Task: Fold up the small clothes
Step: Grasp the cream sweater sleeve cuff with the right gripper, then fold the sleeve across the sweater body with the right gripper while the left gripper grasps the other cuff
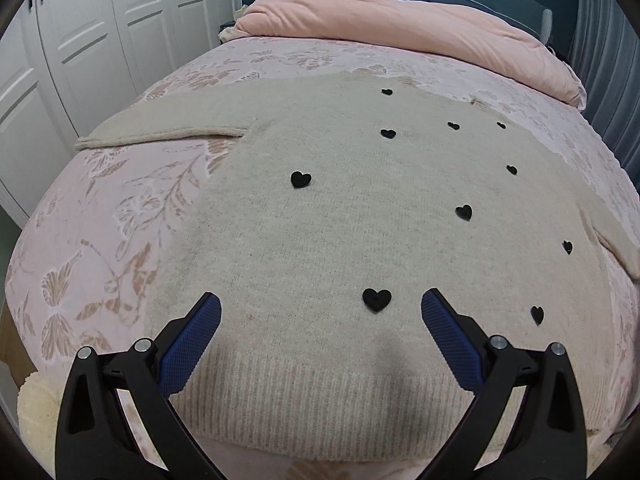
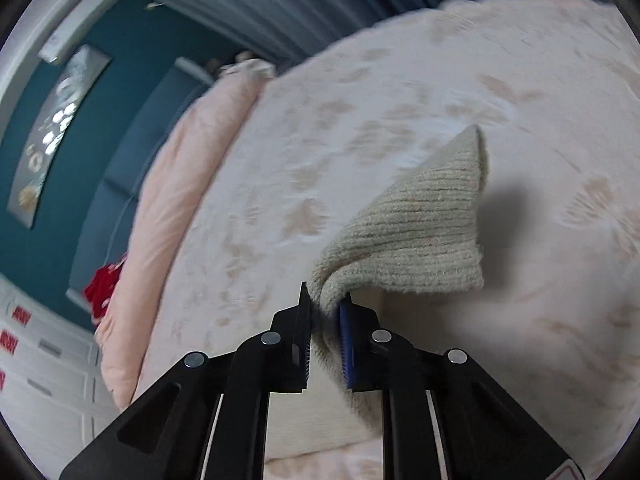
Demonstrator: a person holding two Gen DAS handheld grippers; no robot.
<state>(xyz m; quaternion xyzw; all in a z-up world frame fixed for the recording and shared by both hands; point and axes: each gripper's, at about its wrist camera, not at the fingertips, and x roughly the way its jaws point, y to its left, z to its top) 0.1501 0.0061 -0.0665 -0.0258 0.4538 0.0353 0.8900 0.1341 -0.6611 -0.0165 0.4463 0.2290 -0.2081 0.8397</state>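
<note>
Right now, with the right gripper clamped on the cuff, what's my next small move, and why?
Probably carry the cuff inward across the sweater. The right gripper is pinching its ribbed knit, lifted off the bedspread, while the body lies flat and the left gripper hovers open over the hem.

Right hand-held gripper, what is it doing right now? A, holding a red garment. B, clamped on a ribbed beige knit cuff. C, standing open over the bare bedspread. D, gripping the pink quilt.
B: in the right wrist view the right hand-held gripper has its jaws closed on the ribbed cuff of the beige sweater, which lifts off the bedspread.
</note>
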